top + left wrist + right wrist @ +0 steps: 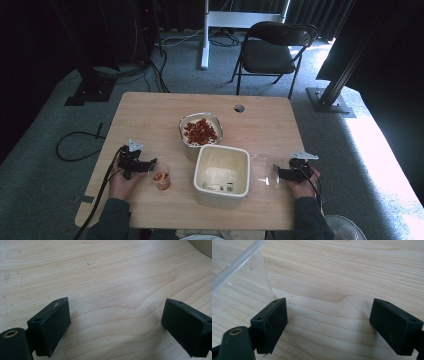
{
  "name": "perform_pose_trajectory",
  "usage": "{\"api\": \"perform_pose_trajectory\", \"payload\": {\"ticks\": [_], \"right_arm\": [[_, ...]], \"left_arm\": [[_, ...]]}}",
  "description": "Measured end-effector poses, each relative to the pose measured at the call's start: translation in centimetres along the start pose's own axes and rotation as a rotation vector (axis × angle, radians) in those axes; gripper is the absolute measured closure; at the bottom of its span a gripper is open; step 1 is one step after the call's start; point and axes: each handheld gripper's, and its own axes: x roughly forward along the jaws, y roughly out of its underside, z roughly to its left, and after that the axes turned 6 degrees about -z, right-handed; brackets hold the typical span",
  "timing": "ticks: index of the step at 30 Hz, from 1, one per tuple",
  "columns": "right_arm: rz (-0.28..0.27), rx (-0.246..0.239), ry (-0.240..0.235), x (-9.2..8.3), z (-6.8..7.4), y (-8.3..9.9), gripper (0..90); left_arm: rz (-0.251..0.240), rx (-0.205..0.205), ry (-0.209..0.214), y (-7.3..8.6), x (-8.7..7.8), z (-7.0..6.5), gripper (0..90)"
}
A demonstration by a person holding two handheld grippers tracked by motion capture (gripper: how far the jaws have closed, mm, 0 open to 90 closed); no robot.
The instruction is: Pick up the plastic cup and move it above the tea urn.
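1. The left gripper (150, 166) is held at the table's (150, 107) near left, jaws spread apart, just beside a small cup (161, 176).
2. The right gripper (275, 174) is held near right, jaws apart, empty, beside a clear lid (261, 167).
3. A square white container (221, 172) is seen between them, a bowl of red food (200, 130) beyond it.

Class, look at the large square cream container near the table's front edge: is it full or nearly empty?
Nearly empty: the cream container shows its bare pale floor, with a few small dark bits near its front wall.

Clear lid (239, 272) runs off the frame's left edge; square tub (222, 170) contents too small to tell.
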Motion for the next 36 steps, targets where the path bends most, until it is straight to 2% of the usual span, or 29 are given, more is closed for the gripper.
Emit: {"api": "perform_pose_trajectory", "payload": {"ticks": [5, 6, 9, 11, 12, 13, 17, 21, 22, 24, 28, 34, 35, 36], "right_arm": [[-0.004, 0.005, 0.008, -0.1, 0.0, 0.0, 16.1], [-0.005, 0.017, 0.018, -0.2, -0.1, 0.0, 22.4], [0.004, 0.034, 0.047, -0.6, -0.2, -0.1, 32.5], [0.008, 0.039, 0.060, -0.7, -0.3, -0.1, 34.3], [0.012, 0.031, 0.107, -1.0, -0.2, -0.1, 38.5], [0.012, 0.030, 0.121, -1.2, -0.2, -0.1, 39.4], [-0.017, 0.047, 0.135, -2.4, -0.1, -0.5, 42.8], [-0.082, 0.064, 0.114, -4.2, 0.5, -1.3, 43.9], [-0.082, 0.064, 0.114, -4.2, 0.5, -1.3, 43.9], [-0.118, 0.049, 0.103, -5.3, 1.2, -1.8, 45.1], [-0.146, 0.042, 0.087, -6.7, 2.1, -2.5, 45.7], [-0.144, 0.050, 0.032, -8.3, 3.4, -2.7, 47.3], [-0.133, 0.049, 0.018, -8.4, 3.7, -2.6, 47.3], [-0.109, 0.043, -0.007, -8.6, 4.7, -1.9, 48.0]], "left_arm": [[0.000, 0.000, 0.000, 0.0, 0.0, 0.0, 9.1], [-0.001, -0.002, -0.002, 0.0, 0.0, 0.0, 9.2], [-0.001, -0.003, -0.004, 0.1, -0.1, 0.0, 9.2], [-0.001, -0.004, -0.005, 0.1, -0.1, 0.0, 9.2], [-0.001, -0.004, -0.005, 0.1, -0.1, 0.0, 9.2], [-0.001, -0.004, -0.005, 0.1, -0.1, 0.0, 9.2], [-0.001, -0.004, -0.005, 0.1, -0.1, 0.0, 9.2], [-0.001, -0.004, -0.005, 0.1, -0.1, 0.0, 9.2], [-0.001, -0.004, -0.005, 0.1, -0.1, 0.0, 9.2], [-0.001, -0.004, -0.005, 0.1, -0.1, 0.0, 9.2], [-0.001, -0.004, -0.005, 0.1, -0.1, 0.0, 9.2], [-0.001, -0.004, -0.005, 0.1, -0.1, 0.0, 9.2], [-0.001, -0.004, -0.005, 0.1, -0.1, 0.0, 9.2], [-0.001, -0.004, -0.005, 0.1, -0.1, 0.0, 9.2]]}}
